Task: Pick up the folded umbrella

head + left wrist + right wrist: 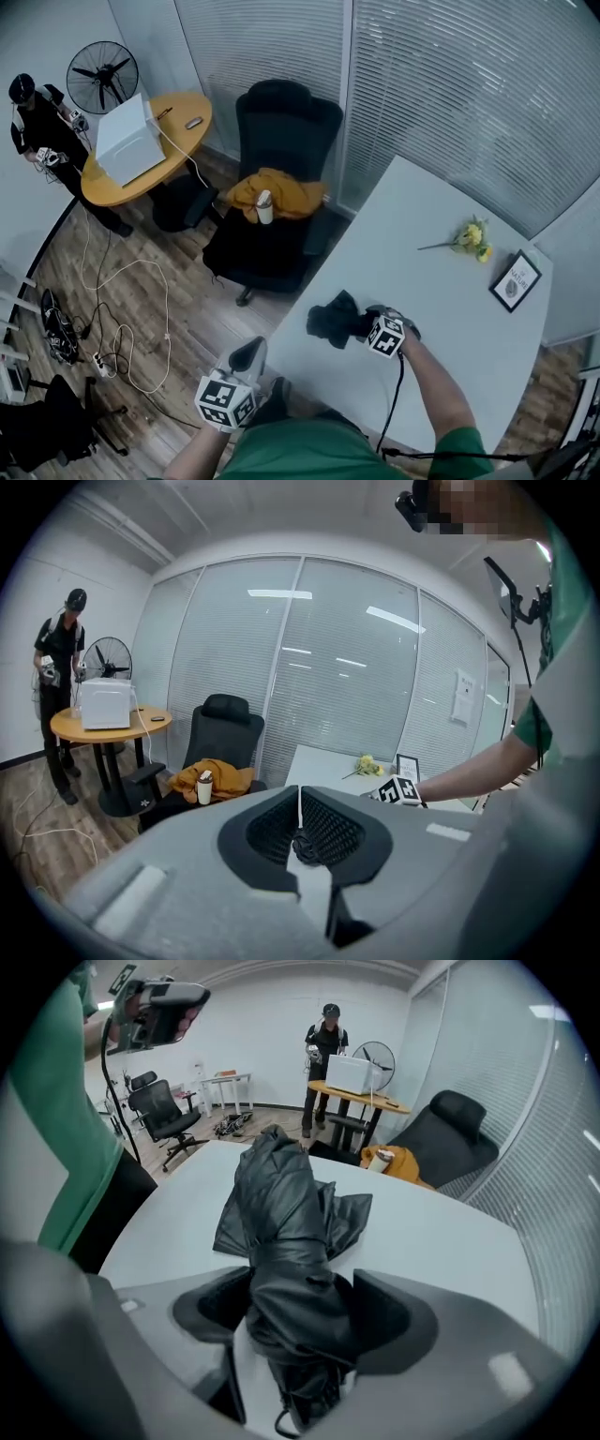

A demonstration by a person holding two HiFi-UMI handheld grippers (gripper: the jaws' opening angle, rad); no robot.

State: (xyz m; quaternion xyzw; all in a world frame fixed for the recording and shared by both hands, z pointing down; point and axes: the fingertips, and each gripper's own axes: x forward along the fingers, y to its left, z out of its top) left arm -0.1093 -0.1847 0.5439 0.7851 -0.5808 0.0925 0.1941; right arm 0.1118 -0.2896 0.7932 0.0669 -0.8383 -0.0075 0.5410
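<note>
Item, task's own: folded umbrella (335, 319), black, lying on its side on the white table (441, 281) near the edge closest to me, its fabric bunched loosely and a loop of cord showing at the end nearest my hand. Item: my right gripper (362, 324), tilted steeply down over that end, because the bundle lies flat and can only be met from above. Its jaws stand wide apart with the umbrella's thick part between them. The fabric fills most of the gap, yet I judge the pads are not pressing, so nothing is held. The wide spread suits a soft, bulky bundle that a narrow opening would snag. Item: my left gripper (248, 351), held off the table's edge over the floor, jaws brought together on nothing. I judge it is parked there to keep out of the way. Next step, by my reckoning: close on the bundle, then lift.
</note>
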